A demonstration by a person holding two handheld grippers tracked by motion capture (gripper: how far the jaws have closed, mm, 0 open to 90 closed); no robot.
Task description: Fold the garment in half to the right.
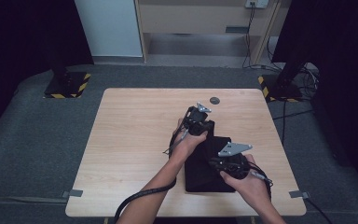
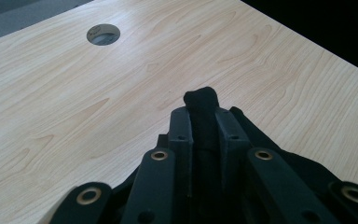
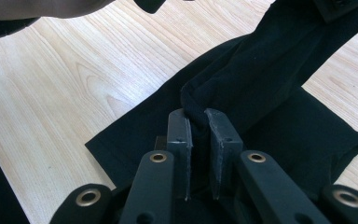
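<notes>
The black cloth (image 1: 205, 175) lies on the near right part of the wooden table (image 1: 130, 140), at about five o'clock from the table's middle in the high view, and I have both tools on it. My left gripper (image 1: 196, 122) sits at the cloth's far end, roughly at twelve o'clock from the pile. In the left gripper view its jaws are drawn nearly together, with a bunched fold of the black cloth (image 2: 201, 105) pinched between the pads and poking out past the tips. Beyond that fold I see bare wood and the round cable hole (image 2: 103, 34) at about eleven o'clock.

My right gripper (image 1: 227, 164) is over the near right side of the cloth, at about four o'clock from the left one. In the right gripper view its jaws are likewise almost closed, clamped on a rolled edge of the cloth (image 3: 261, 93). From that pinch a taut band of fabric runs up toward one o'clock, while the rest lies flat on the table beneath. Both of my hands, left (image 1: 186, 142) and right (image 1: 249, 184), are wrapped around the tool bodies.
</notes>
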